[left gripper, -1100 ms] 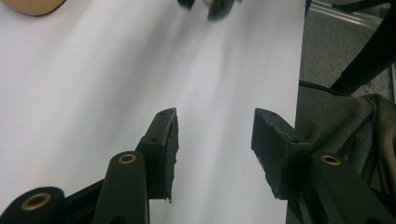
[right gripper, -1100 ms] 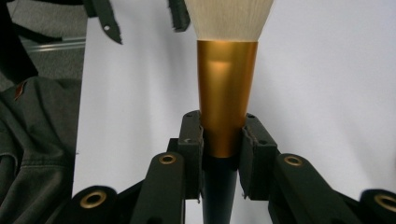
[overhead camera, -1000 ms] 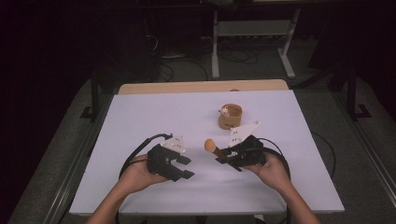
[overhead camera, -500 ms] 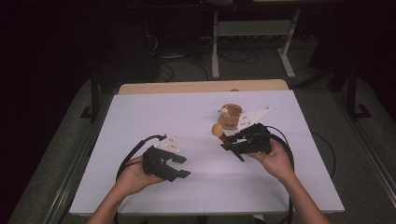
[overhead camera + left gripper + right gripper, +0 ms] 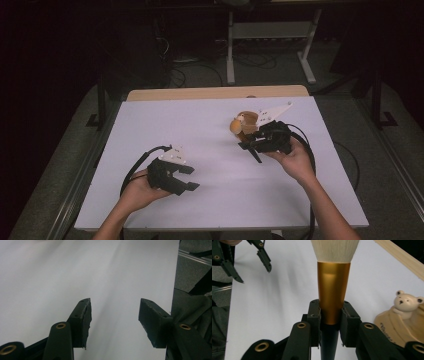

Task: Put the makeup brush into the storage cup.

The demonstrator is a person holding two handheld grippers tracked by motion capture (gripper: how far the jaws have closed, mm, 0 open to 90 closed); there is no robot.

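Note:
My right gripper (image 5: pixel 331 320) is shut on a makeup brush (image 5: pixel 333 290) with a gold ferrule, pale bristles and a black handle. In the high view this right gripper (image 5: pixel 251 144) is held above the table's right middle, and the brush (image 5: pixel 234 126) has its head right beside a tan holder (image 5: pixel 250 119). The tan holder (image 5: pixel 404 315) carries a small bear figure on its rim. My left gripper (image 5: pixel 192 178) hovers at the near left, open, with nothing between its jaws. The left gripper (image 5: pixel 115 315) looks down on bare white table.
The white table (image 5: pixel 210 200) has a wooden strip (image 5: pixel 215 93) along its far edge. Black cables (image 5: pixel 137 167) loop from both grippers. Dark floor, a white stand (image 5: pixel 270 30) and cables lie beyond the table.
My right gripper has carried the brush up and away to the right, to the tan holder. My left gripper has drawn slightly back toward the near left, still open.

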